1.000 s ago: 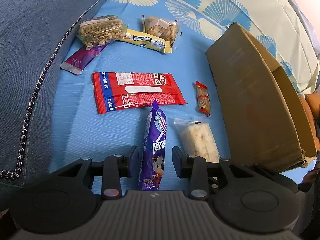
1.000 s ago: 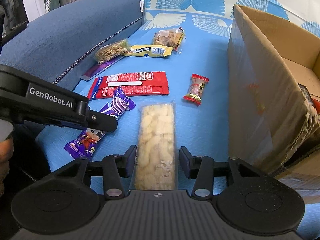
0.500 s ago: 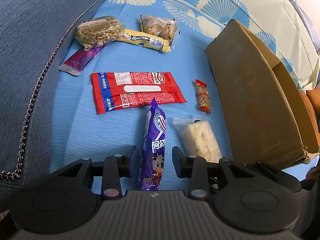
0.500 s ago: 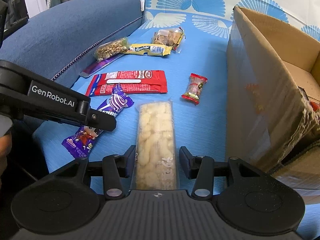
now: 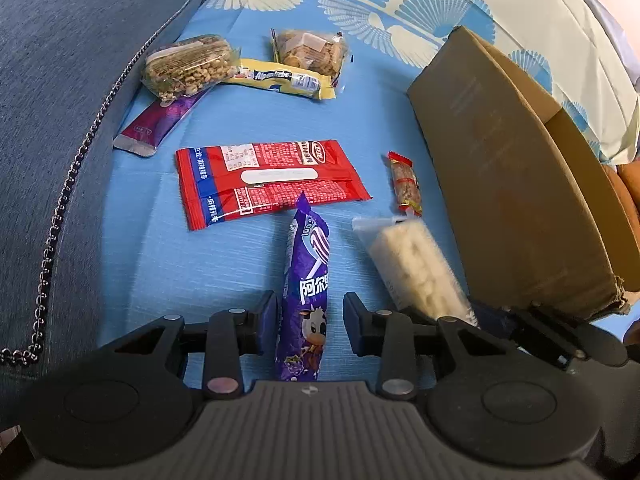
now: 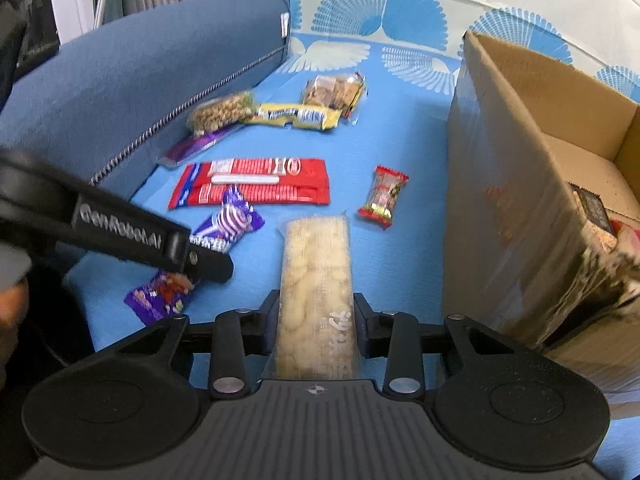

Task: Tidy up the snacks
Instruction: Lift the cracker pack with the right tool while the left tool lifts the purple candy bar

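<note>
Right gripper (image 6: 316, 316) closing on the clear puffed-snack pack (image 6: 316, 280), left gripper (image 5: 310, 318) loosely straddling the purple candy bar (image 5: 306, 300); squeeze gently, lift toward the box (image 6: 520, 200) at two o'clock.

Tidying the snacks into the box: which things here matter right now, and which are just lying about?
In hand:
purple packet
clear pale packet
cardboard box

Lying about:
red packet
small red sweet
yellow bar
blue cushion
</note>
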`<action>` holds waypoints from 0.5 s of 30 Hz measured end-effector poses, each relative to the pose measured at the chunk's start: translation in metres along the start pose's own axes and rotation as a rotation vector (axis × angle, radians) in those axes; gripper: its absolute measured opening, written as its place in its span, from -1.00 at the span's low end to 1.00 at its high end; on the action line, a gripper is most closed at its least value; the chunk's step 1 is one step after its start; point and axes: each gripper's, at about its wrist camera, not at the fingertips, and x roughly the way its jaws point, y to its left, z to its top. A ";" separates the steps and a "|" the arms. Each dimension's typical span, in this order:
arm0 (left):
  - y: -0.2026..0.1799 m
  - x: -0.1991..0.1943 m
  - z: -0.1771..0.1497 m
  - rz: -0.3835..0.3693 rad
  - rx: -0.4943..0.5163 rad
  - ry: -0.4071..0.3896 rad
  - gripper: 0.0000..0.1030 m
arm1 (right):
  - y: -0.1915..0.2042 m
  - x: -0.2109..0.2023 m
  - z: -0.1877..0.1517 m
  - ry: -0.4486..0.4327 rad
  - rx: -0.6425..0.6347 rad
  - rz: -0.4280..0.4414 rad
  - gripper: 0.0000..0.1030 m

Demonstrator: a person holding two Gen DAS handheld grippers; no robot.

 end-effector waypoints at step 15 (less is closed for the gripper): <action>-0.005 0.002 0.000 0.033 0.035 -0.008 -0.63 | 0.000 -0.013 0.011 -0.068 0.010 0.021 -0.26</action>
